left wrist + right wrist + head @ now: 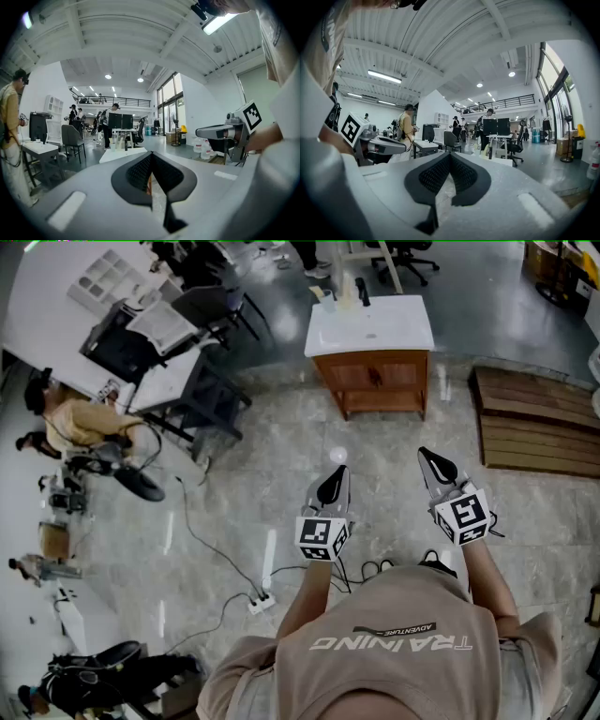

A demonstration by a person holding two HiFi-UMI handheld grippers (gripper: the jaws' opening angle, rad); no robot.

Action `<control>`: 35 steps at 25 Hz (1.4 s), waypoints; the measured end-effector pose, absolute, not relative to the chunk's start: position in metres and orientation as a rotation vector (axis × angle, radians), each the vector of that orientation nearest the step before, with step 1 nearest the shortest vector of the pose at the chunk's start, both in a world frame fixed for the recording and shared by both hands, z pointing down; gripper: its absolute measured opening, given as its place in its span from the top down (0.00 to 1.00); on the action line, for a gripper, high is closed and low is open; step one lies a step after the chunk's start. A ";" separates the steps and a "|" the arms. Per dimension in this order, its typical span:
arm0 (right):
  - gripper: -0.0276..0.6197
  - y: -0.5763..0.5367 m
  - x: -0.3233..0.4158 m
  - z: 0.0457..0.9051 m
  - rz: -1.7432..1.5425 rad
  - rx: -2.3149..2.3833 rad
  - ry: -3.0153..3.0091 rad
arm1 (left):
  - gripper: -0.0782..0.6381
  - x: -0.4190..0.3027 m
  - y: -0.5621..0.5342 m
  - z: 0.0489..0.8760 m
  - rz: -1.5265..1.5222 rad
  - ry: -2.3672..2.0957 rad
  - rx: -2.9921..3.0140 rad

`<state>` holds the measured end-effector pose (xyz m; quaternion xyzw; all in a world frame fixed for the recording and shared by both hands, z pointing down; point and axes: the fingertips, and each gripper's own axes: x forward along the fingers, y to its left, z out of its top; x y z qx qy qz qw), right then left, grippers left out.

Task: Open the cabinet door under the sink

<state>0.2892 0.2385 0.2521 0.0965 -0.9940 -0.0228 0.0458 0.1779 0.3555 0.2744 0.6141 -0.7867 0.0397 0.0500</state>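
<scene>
While the wearer (pixel 394 652) stands in the near middle of the scene, a grey stone floor (pixel 281 446) fills most of the head view. At the far left stand white desks (pixel 56 296) with dark chairs beside them. At the right lies a low wooden platform (pixel 534 432). The cabinet (pixel 375 381) stands at the far middle, brown wood under a white sink (pixel 370 326). Its doors (pixel 375 373) face the wearer and look closed. It is well apart from both tongs. At the left a second person (pixel 89 423) in a yellow shirt is near the desks.

The left gripper (pixel 330 486) and the right gripper (pixel 433 461) are held out side by side over the floor, both pointing towards the cabinet. In the left gripper view the black pads of the left gripper (pixel 151 153) meet at the tip, with nothing between them. In the right gripper view the pads of the right gripper (pixel 450 153) are together too and hold nothing. Each gripper view shows the other gripper at its edge.

On the near floor, left of the wearer, lies a white power strip (pixel 260 600) with a thin cable (pixel 202 540) running to the far left.
</scene>
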 end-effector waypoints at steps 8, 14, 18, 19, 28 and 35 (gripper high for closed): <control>0.96 0.247 0.271 0.264 -0.062 0.329 -2.998 | 0.87 0.156 0.366 0.291 0.102 -2.354 1.879; 0.96 0.237 0.268 0.282 -0.040 0.330 -2.925 | 0.87 0.141 0.351 0.308 0.058 -2.314 1.862; 0.95 0.209 0.261 0.295 -0.003 0.321 -2.914 | 0.87 0.131 0.324 0.312 0.073 -2.318 1.856; 0.95 0.201 0.258 0.298 0.012 0.322 -2.919 | 0.87 0.128 0.316 0.312 0.085 -2.320 1.852; 0.95 0.116 0.223 0.322 0.146 0.248 -2.914 | 0.87 0.090 0.232 0.285 0.193 -2.384 1.865; 0.95 0.056 0.183 0.330 0.105 0.136 -2.900 | 0.87 0.069 0.183 0.285 0.076 -2.376 1.777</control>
